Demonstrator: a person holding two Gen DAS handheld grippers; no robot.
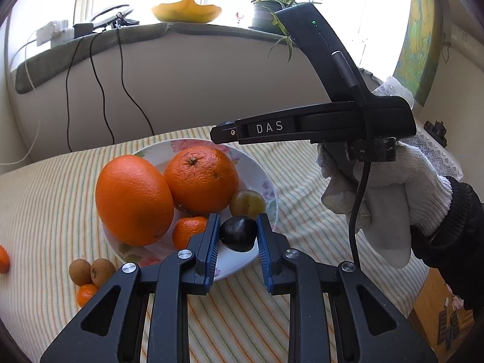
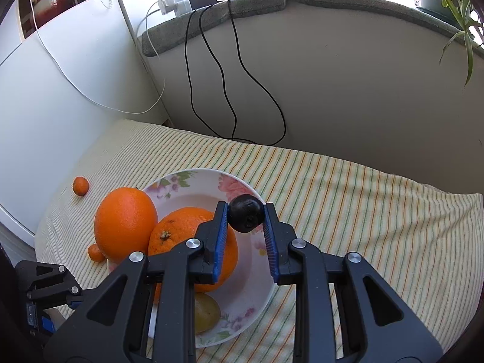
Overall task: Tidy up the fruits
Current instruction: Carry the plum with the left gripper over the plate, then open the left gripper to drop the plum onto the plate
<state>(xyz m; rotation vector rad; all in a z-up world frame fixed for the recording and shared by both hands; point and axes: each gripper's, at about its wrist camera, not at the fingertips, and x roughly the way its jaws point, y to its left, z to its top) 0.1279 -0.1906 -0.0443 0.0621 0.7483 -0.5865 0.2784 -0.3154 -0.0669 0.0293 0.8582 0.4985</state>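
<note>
A floral plate (image 1: 266, 181) holds two big oranges (image 1: 201, 180), a small mandarin (image 1: 189, 230) and a green plum (image 1: 247, 202). My left gripper (image 1: 237, 233) is shut on a dark plum (image 1: 238, 233) just above the plate's near rim. My right gripper (image 2: 245, 216) is shut on another dark plum (image 2: 245, 217) and holds it over the plate (image 2: 242, 296), above the orange (image 2: 181, 236) and green plum (image 2: 205, 311). The right gripper also shows in the left wrist view (image 1: 222, 133), above the plate's far edge.
Two brown longans (image 1: 90, 270) and small mandarins (image 1: 86, 295) lie on the striped cloth left of the plate; another mandarin (image 2: 80, 186) lies farther left. A wall with hanging cables (image 2: 230, 90) stands behind the table. A yellow bowl (image 1: 186, 10) sits on the sill.
</note>
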